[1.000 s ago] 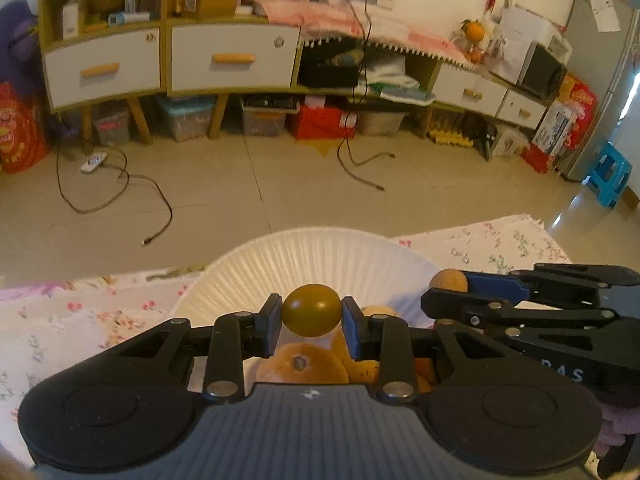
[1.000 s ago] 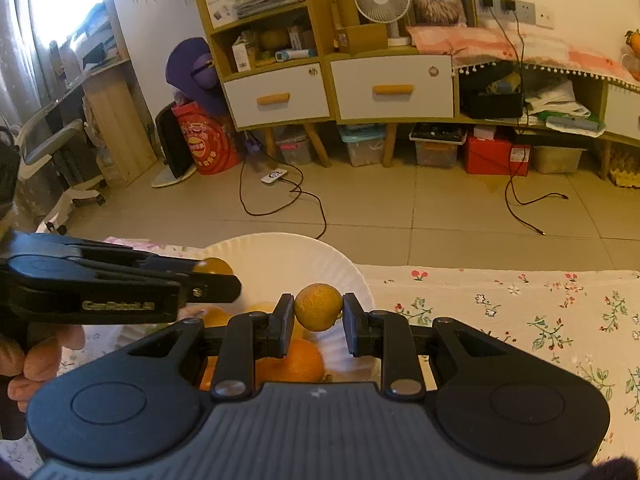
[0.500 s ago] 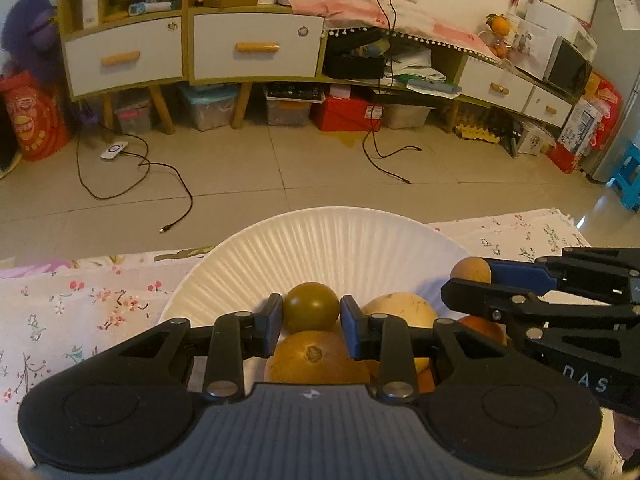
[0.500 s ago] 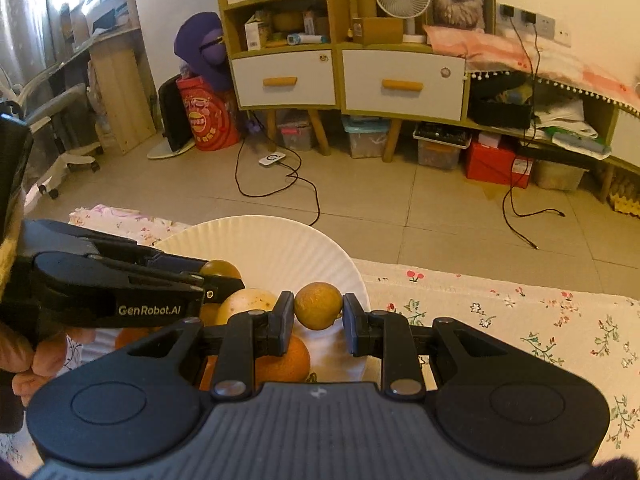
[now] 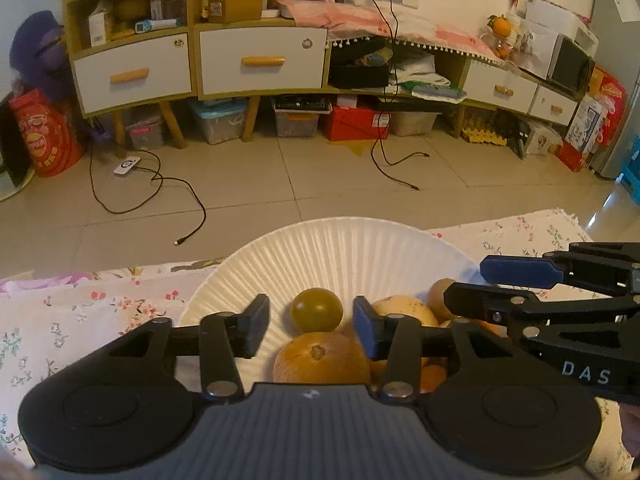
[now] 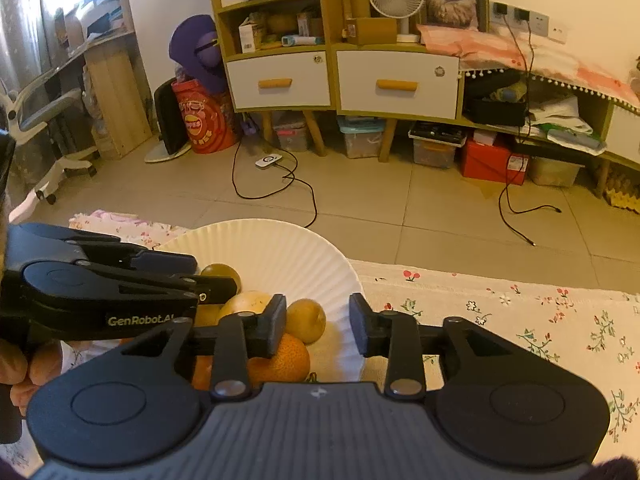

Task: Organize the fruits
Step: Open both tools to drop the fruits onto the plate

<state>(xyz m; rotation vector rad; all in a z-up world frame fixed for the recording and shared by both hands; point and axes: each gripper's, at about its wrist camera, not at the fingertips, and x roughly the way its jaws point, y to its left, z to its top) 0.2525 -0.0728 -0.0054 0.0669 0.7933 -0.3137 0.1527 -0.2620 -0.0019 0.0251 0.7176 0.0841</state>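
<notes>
A white paper plate point(image 5: 320, 248) point(image 6: 280, 248) on the floral tablecloth point(image 6: 520, 320) holds several fruits. My left gripper point(image 5: 311, 326) hangs over it, jaws opening. An olive-green fruit point(image 5: 317, 309) point(image 6: 220, 272) lies in the plate between the pads, touched by neither. My right gripper point(image 6: 318, 326) point(image 5: 468, 284) is opening too. A small yellow-brown fruit point(image 6: 306, 320) point(image 5: 440, 300) rests in the pile beside its left finger, with a gap to the right one. An orange point(image 5: 322, 358) point(image 6: 280, 360) and a pale yellow fruit point(image 5: 404, 310) point(image 6: 248, 302) lie underneath.
In the right wrist view the left gripper point(image 6: 208, 276) reaches in from the left, with a hand point(image 6: 20, 364) on its grip. The plate sits at the table's far edge. Beyond it are tiled floor with cables point(image 5: 160, 188) and low cabinets point(image 5: 260, 64).
Both grippers came down over the plate with their fruits, then parted their jaws. The olive-green fruit and the yellow-brown fruit now lie loose among the others.
</notes>
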